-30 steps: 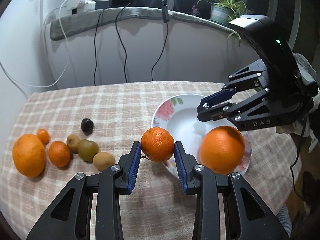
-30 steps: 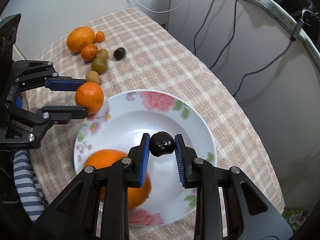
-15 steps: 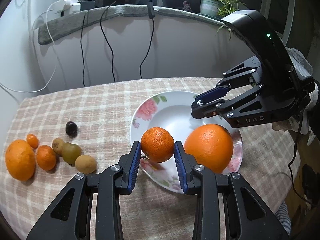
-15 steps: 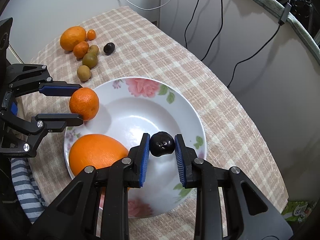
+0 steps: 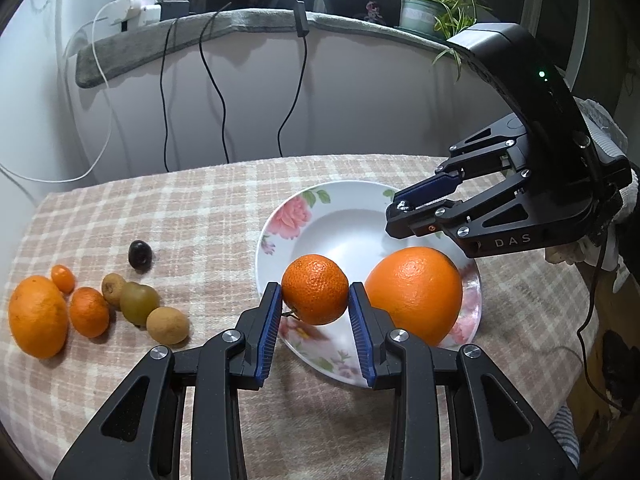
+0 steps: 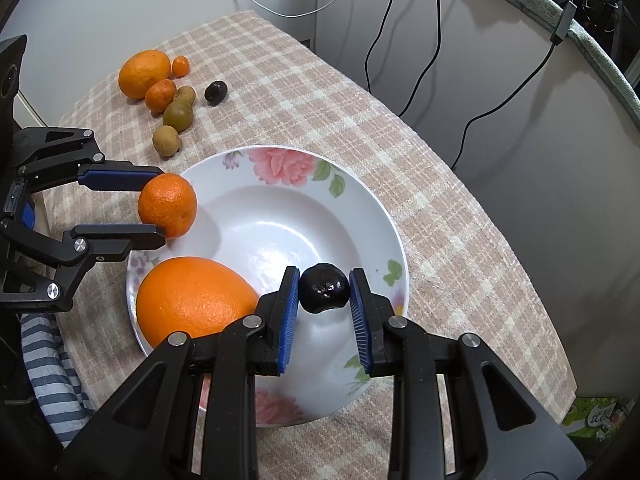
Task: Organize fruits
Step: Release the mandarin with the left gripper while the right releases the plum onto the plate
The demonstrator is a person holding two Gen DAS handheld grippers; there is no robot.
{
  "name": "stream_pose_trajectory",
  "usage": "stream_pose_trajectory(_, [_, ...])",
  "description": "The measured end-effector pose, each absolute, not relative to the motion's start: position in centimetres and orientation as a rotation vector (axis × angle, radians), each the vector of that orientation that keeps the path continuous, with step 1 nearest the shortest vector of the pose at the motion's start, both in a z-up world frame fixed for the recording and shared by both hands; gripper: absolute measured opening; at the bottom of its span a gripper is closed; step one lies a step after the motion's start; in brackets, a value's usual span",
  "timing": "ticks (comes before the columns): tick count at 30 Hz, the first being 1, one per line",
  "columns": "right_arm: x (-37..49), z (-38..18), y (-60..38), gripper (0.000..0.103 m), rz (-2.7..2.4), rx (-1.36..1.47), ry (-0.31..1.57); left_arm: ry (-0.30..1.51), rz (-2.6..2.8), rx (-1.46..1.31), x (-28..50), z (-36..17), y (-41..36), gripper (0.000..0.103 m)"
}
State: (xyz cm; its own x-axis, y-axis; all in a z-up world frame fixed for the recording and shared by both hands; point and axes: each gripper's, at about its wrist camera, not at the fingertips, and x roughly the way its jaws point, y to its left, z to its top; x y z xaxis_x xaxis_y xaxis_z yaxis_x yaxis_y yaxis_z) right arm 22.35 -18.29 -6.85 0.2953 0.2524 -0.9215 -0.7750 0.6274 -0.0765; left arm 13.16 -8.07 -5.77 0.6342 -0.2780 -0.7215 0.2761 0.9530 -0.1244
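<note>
Checked cloth covers the bench (image 5: pixel 224 200), where a flowered plate (image 6: pixel 360 200) lies below both sets of jaws. Right of the left gripper (image 5: pixel 315 298), a large orange (image 5: pixel 414 292) rests on the plate. Reaching level over its near rim, that gripper clamps a mandarin (image 5: pixel 315 289). Angled down over the plate, the right gripper (image 6: pixel 324 290) pinches a dark plum (image 6: pixel 324 287)

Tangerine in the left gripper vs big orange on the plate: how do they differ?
Size: the tangerine is clearly smaller than the big orange. State: the tangerine is clamped in the left gripper, above the plate rim; the big orange rests on the plate, untouched. Skin: the tangerine is a deeper orange and more pitted than the big orange. Both are round orange citrus.
</note>
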Motion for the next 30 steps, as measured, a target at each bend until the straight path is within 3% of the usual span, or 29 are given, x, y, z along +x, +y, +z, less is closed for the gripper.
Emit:
stream_pose_trajectory(4, [22.3, -6.8, -18.3, 0.027, 0.731, -0.584, 1.057, 0.821, -0.317, 0.004, 12.8, -5.7, -8.2, 0.033])
stream_pose_trajectory(8, [22.2, -6.4, -18.2, 0.061, 0.719, -0.587, 1.042, 0.814, -0.317, 0.012, 12.6, -5.6, -8.4, 0.034])
stream_pose_trajectory(11, [22.1, -6.0, -18.3, 0.063, 0.719, -0.585, 1.033, 0.799, -0.312, 0.011, 12.4, -5.4, -8.5, 0.058])
stream_pose_trajectory(14, [22.2, -5.8, -18.2, 0.076, 0.704, -0.588, 1.021, 0.783, -0.312, 0.007, 12.2, -4.9, -8.4, 0.065])
stream_pose_trajectory(16, [22.1, -5.6, -18.3, 0.078, 0.700, -0.585, 1.012, 0.776, -0.302, 0.011, 12.1, -4.8, -8.4, 0.072])
stream_pose_trajectory(21, [22.1, -5.2, -18.3, 0.087, 0.694, -0.572, 0.995, 0.773, -0.293, 0.014, 12.0, -4.6, -8.4, 0.072])
stream_pose_trajectory(30, [22.1, -4.4, -17.7, 0.089, 0.686, -0.567, 0.985, 0.759, -0.276, 0.008, 11.7, -4.1, -7.7, 0.072])
